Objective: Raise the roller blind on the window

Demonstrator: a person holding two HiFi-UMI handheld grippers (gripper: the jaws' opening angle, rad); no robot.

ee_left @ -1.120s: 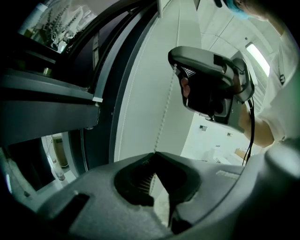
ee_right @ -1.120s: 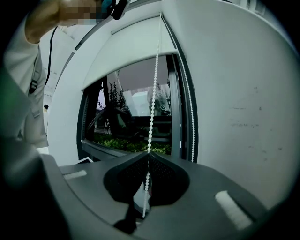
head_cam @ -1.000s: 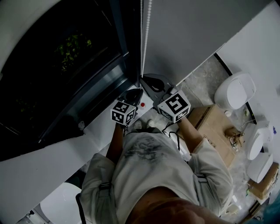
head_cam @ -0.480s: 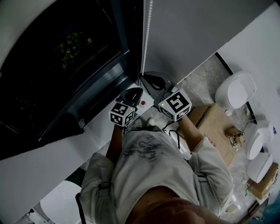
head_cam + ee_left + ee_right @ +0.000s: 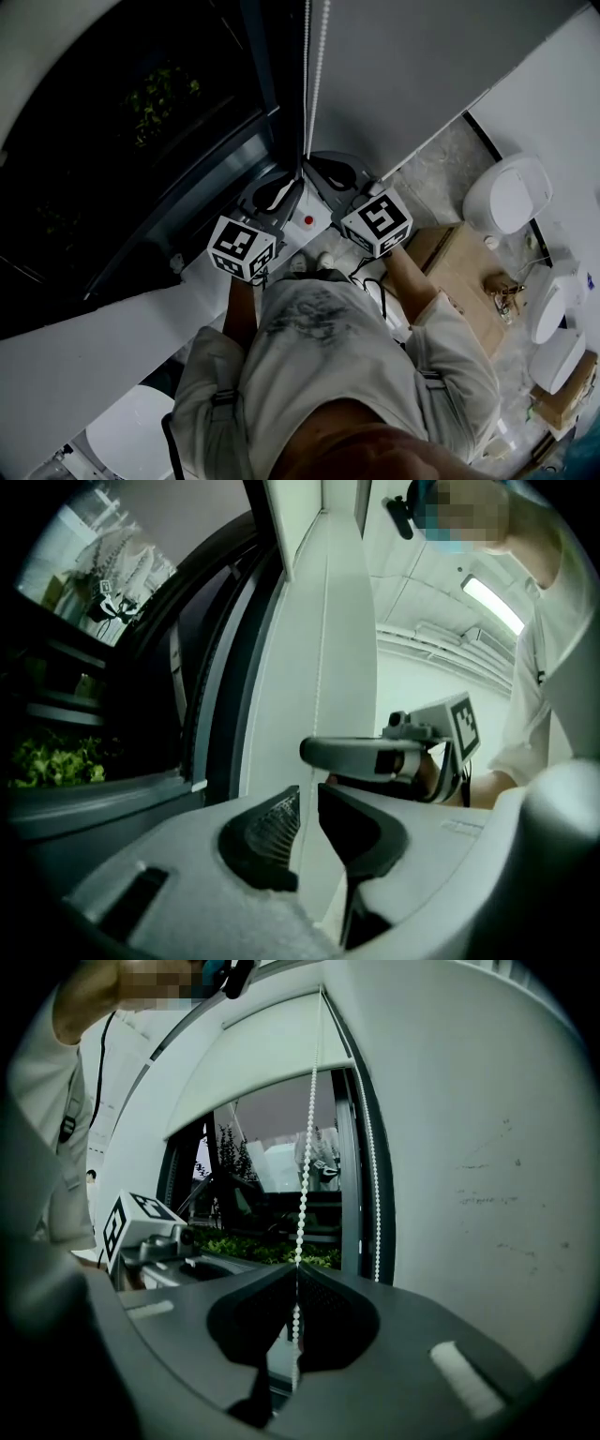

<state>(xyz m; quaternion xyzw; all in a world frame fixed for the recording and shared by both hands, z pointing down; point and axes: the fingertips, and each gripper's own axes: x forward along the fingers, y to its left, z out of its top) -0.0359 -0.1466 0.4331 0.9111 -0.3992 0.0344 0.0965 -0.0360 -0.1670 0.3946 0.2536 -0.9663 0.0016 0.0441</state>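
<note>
The white bead chain (image 5: 314,75) hangs in two strands beside the dark window (image 5: 141,141). In the right gripper view the roller blind (image 5: 253,1063) covers only the top of the pane. My right gripper (image 5: 292,1290) is shut on the nearer chain strand (image 5: 305,1147), and its jaws meet around the beads. In the head view it (image 5: 314,171) sits at the chain's foot. My left gripper (image 5: 308,813) is open by a narrow gap, with the chain (image 5: 323,667) hanging in line with that gap just beyond the tips. It (image 5: 286,186) lies left of and below the right one.
The second chain strand (image 5: 375,1194) runs along the window frame. A white sill (image 5: 94,337) with a small red button (image 5: 308,221) lies under the window. On the floor to the right are a cardboard box (image 5: 459,272) and round white fixtures (image 5: 506,197). The grey wall (image 5: 422,66) stands right of the chain.
My left gripper has drawn back down and to the left, away from the chain. The right gripper has stayed at the chain.
</note>
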